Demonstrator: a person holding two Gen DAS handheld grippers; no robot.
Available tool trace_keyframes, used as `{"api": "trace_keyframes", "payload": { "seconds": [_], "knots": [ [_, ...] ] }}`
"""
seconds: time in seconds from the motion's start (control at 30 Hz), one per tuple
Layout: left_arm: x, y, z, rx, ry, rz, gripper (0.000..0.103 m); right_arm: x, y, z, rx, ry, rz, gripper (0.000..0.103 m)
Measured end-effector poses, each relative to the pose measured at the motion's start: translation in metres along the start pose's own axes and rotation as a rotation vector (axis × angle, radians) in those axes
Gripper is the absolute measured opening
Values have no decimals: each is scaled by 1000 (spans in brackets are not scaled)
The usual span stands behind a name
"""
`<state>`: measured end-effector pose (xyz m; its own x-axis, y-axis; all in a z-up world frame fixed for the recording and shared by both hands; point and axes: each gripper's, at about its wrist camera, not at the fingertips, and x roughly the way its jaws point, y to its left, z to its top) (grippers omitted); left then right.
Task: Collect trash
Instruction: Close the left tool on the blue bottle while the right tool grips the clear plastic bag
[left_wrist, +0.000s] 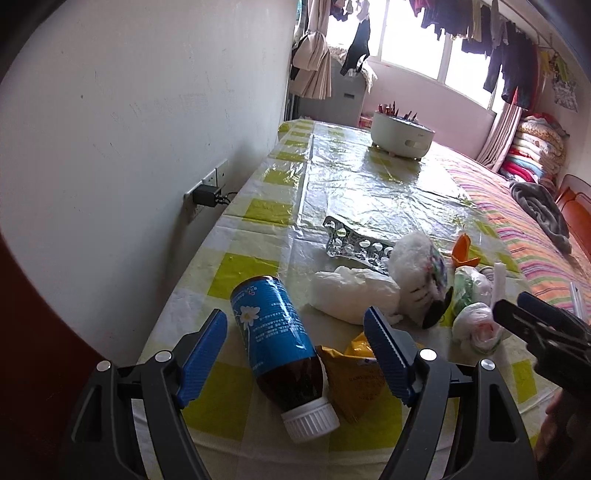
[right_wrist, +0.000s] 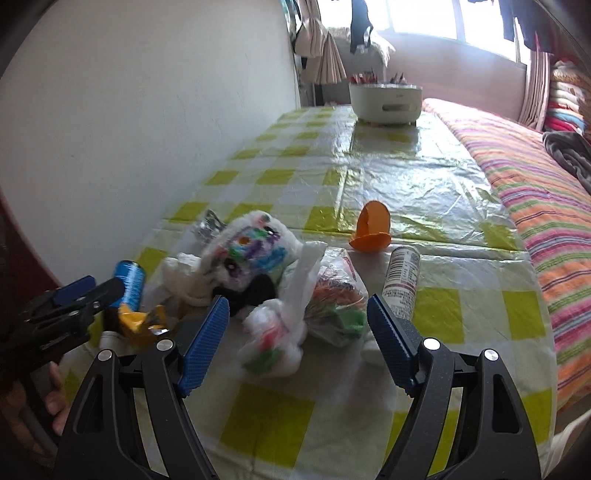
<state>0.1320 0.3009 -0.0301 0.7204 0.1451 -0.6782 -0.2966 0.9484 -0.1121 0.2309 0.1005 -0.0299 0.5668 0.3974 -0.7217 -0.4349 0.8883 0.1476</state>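
Both pairs of blue-padded jaws stand wide apart with nothing between the pads. Straight ahead of the left gripper (left_wrist: 295, 332), between its fingers but below them on the yellow-and-white checked plastic tablecloth (left_wrist: 258, 206), lies a brown bottle with a blue label and white ribbed cap (left_wrist: 280, 350); a crumpled yellow wrapper (left_wrist: 354, 373) sits just beside its cap end, under the right finger. Ahead of the right gripper (right_wrist: 295, 321), between its fingers, lie knotted white plastic bags of scraps (right_wrist: 280, 332). Beyond them rests a white plush toy with coloured scribbles (right_wrist: 251, 254); a small white labelled tube (right_wrist: 400, 280) lies just outside the right finger, and an orange cracked shell (right_wrist: 373, 229) farther off. By my reading nothing is collected yet: every piece is loose on the cloth, and no bin shows.
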Motion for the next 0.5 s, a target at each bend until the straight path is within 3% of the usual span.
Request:
{"api": "trace_keyframes", "payload": {
  "seconds": [0.3,0.4,0.47,0.5],
  "knots": [
    [25,4,3,-25,54,-23,74,34,-2,7,-15,87,-15,74],
    [30,3,1,-26,67,-38,74,33,-2,8,-19,82,-1,63],
    [35,4,-1,-36,84,-63,74,31,-1,8,-25,79,17,46],
    [36,5,-1,-45,88,-76,74,30,-1,8,-25,78,31,44]
  ]
}}
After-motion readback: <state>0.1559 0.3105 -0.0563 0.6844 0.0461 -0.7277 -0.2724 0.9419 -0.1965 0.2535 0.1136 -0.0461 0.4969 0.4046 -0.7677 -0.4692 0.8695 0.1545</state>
